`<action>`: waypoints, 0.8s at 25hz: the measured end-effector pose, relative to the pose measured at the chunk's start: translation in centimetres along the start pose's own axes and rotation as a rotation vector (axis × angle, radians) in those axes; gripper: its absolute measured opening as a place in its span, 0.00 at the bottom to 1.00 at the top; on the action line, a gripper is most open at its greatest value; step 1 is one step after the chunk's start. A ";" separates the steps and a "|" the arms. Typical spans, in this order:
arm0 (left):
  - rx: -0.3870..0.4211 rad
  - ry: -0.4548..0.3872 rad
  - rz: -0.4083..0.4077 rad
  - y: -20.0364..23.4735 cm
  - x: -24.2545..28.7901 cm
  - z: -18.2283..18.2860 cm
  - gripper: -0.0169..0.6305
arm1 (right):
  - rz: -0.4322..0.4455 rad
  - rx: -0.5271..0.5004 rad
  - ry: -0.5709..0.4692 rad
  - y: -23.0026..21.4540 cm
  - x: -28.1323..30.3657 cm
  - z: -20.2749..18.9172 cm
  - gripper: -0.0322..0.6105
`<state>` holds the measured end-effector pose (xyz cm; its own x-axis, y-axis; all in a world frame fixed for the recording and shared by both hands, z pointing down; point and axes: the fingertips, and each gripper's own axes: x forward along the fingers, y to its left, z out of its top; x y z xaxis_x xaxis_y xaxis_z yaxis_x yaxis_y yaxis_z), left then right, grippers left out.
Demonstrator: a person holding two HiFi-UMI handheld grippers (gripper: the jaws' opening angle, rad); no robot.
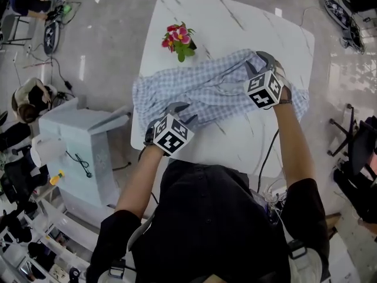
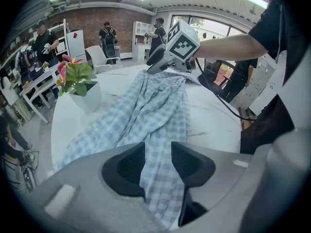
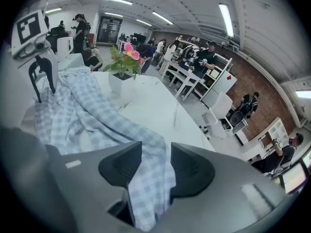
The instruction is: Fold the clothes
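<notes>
A white marbled table (image 1: 235,22) stands beside a pale cabinet (image 1: 82,152) that only the head view shows. Across the table lies a blue checked shirt (image 1: 200,90), bunched and unfolded, with a potted flower (image 1: 178,40) just beyond it. The left gripper (image 2: 158,161) has its fingers apart with the shirt running between them. The right gripper (image 3: 155,166) fingers are opening, also with cloth between them. Only the gripper views show people (image 3: 204,57) and a brick wall (image 2: 97,18).

Open-plan lab or workshop: brick wall (image 2: 90,22), ceiling strip lights (image 3: 224,13), white tables (image 3: 187,79), people (image 3: 206,57) at work.
</notes>
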<state>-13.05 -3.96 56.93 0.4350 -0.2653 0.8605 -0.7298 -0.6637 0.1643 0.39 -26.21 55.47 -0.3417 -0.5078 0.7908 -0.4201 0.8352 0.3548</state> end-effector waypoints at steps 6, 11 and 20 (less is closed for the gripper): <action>0.044 0.010 -0.057 -2.7 1.2 0.6 0.30 | 0.036 0.061 -0.048 2.8 -5.6 -2.7 0.32; 0.078 0.026 -0.089 -4.6 1.9 0.2 0.30 | 0.120 0.077 -0.040 7.5 -9.5 -6.4 0.28; 0.116 0.090 -0.063 -5.6 2.0 -2.2 0.30 | 0.350 0.014 0.077 13.2 -9.3 -11.6 0.31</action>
<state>-9.30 0.74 58.75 0.4251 -0.1600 0.8909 -0.6340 -0.7551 0.1669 7.77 -7.97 58.61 -0.4025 -0.1739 0.8987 -0.3006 0.9525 0.0497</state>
